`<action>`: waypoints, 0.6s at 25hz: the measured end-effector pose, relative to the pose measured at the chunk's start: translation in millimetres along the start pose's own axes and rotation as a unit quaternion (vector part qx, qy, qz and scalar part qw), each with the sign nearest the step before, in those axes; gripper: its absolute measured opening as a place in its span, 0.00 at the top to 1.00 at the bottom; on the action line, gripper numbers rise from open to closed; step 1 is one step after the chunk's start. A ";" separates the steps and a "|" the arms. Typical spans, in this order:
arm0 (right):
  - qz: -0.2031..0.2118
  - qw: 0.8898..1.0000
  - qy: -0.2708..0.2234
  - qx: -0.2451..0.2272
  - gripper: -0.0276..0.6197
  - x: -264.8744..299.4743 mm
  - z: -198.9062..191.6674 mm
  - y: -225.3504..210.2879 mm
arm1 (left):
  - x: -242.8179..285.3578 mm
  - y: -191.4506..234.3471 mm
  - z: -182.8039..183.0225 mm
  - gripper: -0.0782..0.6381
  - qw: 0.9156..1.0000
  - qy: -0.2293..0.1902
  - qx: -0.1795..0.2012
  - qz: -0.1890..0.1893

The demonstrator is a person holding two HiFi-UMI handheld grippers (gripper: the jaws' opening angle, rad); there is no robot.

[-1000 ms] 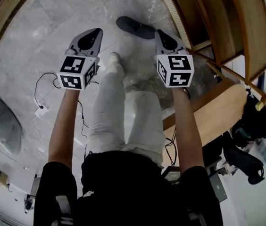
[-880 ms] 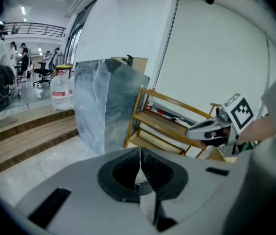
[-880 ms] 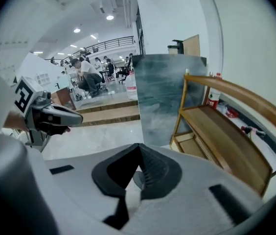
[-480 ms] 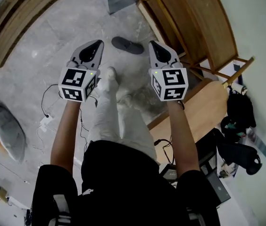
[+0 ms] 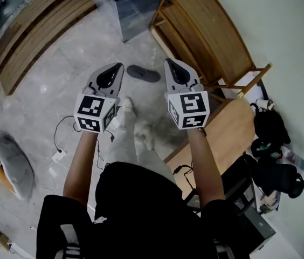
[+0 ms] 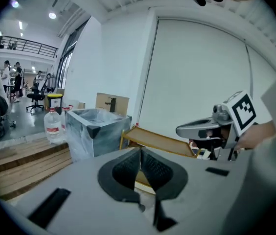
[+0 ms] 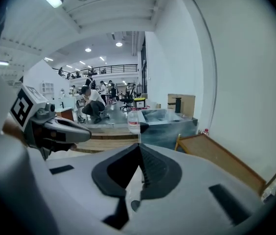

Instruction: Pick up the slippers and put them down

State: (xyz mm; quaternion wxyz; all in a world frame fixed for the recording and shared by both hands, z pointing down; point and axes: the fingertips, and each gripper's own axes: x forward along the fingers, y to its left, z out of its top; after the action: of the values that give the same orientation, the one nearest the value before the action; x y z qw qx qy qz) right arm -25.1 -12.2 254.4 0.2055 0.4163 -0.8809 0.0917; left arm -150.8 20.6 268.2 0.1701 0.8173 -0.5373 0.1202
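Seen from the head view looking steeply down, the left tool (image 5: 117,69) and the right tool (image 5: 169,65) are held side by side in front of the person, well above the floor (image 5: 60,63). Both point forward and slightly down. Each tool's own view shows its two dark ribbed jaws pressed flat together with nothing between them, so both tools are closed and empty.

One dark slipper (image 5: 144,73) lies flat on the floor beyond the tool tips. In the head view it falls in the gap between the two tools, though far below them. Its long axis runs across the picture from left to right, with the right end tipped slightly toward the person. One end lies toward each tool tip, so neither hand looks clearly nearer. A second slipper is not visible; it may be hidden behind the tools or the person's body.

The person's foot (image 5: 126,104), in white, stands on the floor just short of the slipper. A slatted wooden rack (image 5: 211,36) stands to the right — near the slipper but apart from it.

Reaching the slipper would likely mean lowering a tool and opening its jaws.
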 end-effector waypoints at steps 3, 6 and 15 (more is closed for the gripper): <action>-0.011 1.000 -0.013 -0.001 0.96 -21.7 8.2 -3.6 | -10.5 -20.6 18.1 0.88 1.000 -0.011 0.014 -0.008; -0.013 0.999 -0.028 0.015 0.96 -45.9 12.8 -6.3 | -21.0 -40.2 29.5 0.88 0.999 -0.027 0.028 -0.008; -0.010 0.997 -0.074 0.006 0.96 -119.1 44.7 10.1 | -76.9 -100.2 65.7 0.88 0.997 -0.056 0.044 -0.024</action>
State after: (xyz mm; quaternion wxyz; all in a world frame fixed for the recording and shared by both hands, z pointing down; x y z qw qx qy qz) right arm 22.1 62.2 162.1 0.1382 0.4317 -0.8891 0.0636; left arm -88.1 94.8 164.1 0.1066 0.8420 -0.5205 0.0936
